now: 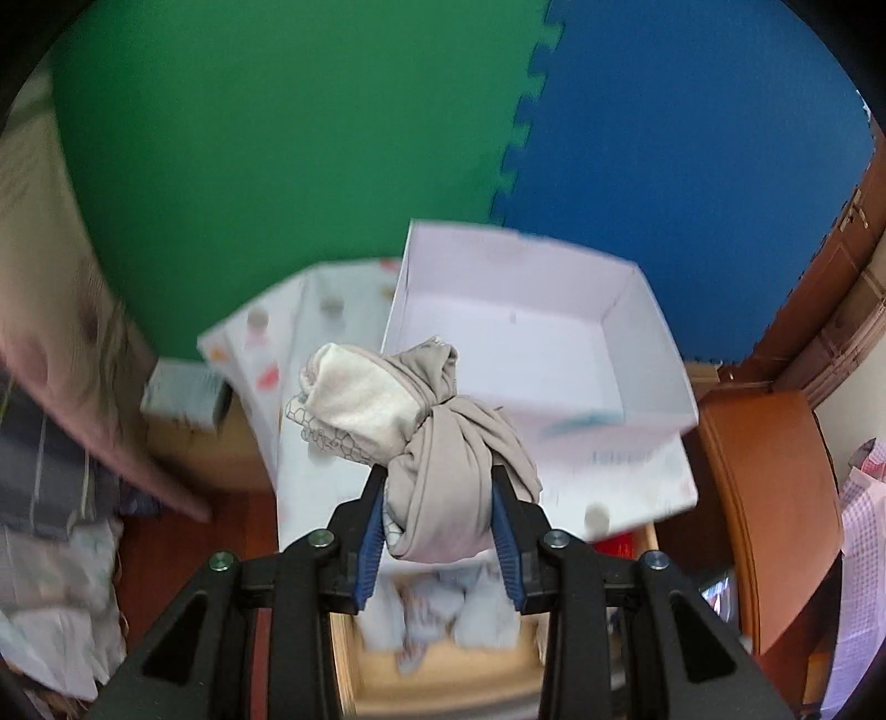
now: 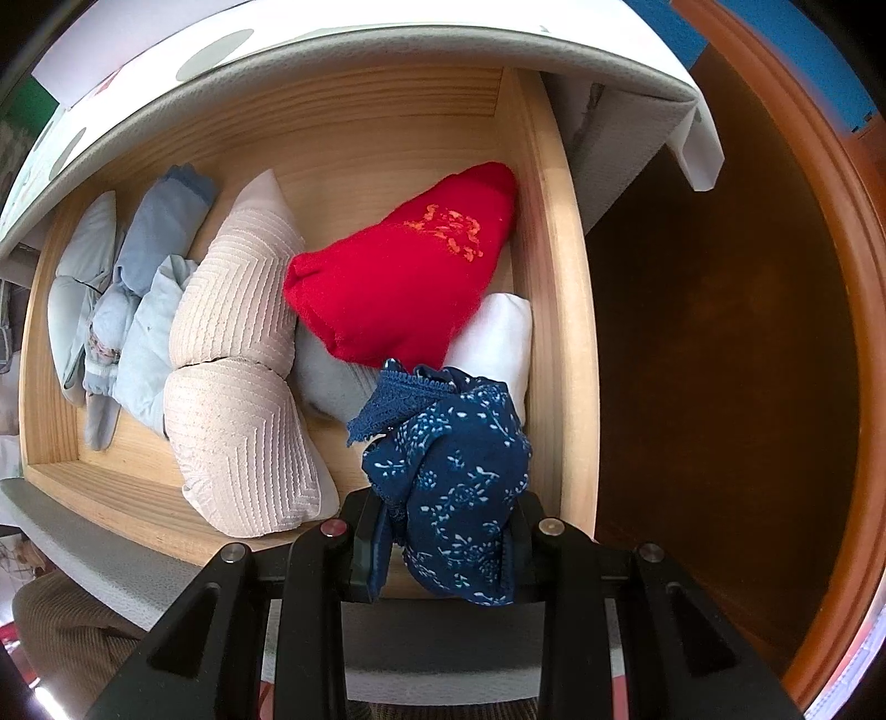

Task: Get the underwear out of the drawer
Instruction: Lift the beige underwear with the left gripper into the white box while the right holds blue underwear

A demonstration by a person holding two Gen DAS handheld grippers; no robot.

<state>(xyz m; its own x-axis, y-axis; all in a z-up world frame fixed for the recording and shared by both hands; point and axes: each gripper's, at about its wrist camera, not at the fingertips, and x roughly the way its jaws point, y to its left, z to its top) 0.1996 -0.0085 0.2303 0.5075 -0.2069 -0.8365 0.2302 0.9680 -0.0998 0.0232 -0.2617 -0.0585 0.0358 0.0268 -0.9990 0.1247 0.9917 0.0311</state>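
Note:
My left gripper (image 1: 437, 487) is shut on a rolled beige underwear (image 1: 437, 443) with a cream lining, held up in front of an open white box (image 1: 637, 338). My right gripper (image 2: 448, 515) is shut on a navy floral underwear (image 2: 459, 476) with lace trim, held just above the right front of the open wooden drawer (image 2: 545, 266). In the drawer lie a red folded piece (image 2: 404, 277), two beige ribbed rolls (image 2: 238, 343), several pale blue pieces (image 2: 133, 310) and a white piece (image 2: 498, 338). The drawer also shows below my left gripper (image 1: 443, 675).
A white patterned board (image 1: 310, 399) lies over the drawer's back, also seen in the right wrist view (image 2: 332, 50). Green (image 1: 277, 138) and blue (image 1: 692, 138) foam mats cover the floor. Dark brown wooden furniture (image 2: 720, 332) flanks the drawer. Folded clothes (image 1: 50, 526) pile at left.

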